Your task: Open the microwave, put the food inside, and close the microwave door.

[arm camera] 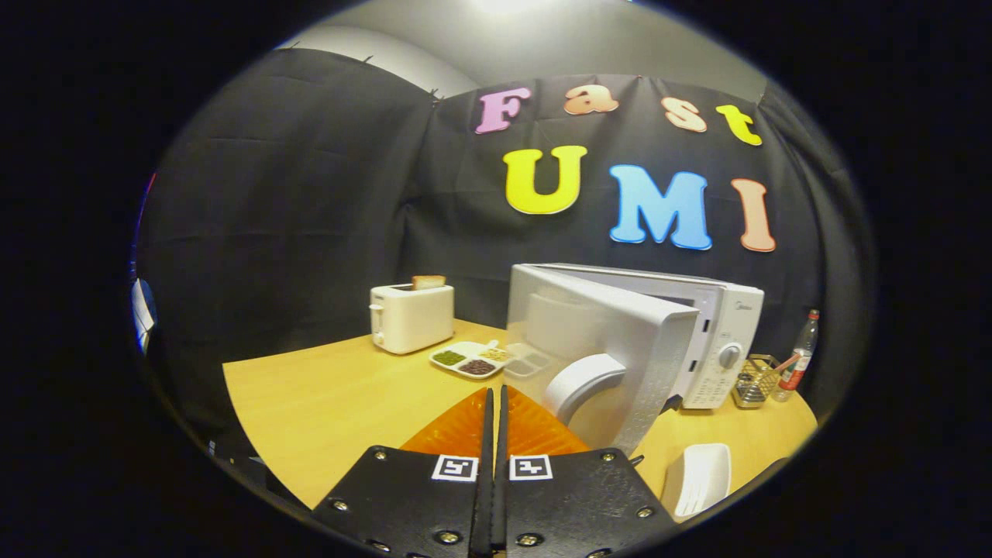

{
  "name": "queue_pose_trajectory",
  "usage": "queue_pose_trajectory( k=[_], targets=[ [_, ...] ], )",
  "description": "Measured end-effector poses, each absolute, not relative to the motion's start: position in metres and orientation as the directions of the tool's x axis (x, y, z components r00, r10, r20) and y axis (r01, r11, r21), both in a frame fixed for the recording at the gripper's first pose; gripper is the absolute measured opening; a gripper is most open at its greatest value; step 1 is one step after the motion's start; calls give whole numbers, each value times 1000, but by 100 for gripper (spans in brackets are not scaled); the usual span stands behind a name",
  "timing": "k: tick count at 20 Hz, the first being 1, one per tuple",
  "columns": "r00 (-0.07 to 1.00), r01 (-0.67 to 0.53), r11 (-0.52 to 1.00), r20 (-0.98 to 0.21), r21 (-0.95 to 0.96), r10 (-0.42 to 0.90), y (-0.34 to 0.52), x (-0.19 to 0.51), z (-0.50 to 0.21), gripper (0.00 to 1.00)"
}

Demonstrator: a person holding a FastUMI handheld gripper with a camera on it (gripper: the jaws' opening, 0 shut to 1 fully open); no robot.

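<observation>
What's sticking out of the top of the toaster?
A slice of toast pokes out of the toaster; its lower part is hidden inside. The gripper, fingers together, points toward the microwave's open door.

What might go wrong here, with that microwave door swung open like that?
The gripper, fingers shut on nothing, sits close beside the open microwave door, so a careless swing might knock it. The divided snack tray lies just behind the door and could be pushed. The white dish near the table edge could slide off.
</observation>
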State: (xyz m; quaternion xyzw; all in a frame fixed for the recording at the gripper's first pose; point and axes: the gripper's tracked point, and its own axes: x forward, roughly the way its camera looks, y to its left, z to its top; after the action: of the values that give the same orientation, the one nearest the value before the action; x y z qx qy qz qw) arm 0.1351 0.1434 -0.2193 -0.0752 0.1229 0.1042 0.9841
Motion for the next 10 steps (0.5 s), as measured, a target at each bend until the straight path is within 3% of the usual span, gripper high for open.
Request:
queue_pose_trajectory(
  k=[10],
  targets=[
    [976,7,986,-214,-164,-42,32,220,-214,1]
  ],
)
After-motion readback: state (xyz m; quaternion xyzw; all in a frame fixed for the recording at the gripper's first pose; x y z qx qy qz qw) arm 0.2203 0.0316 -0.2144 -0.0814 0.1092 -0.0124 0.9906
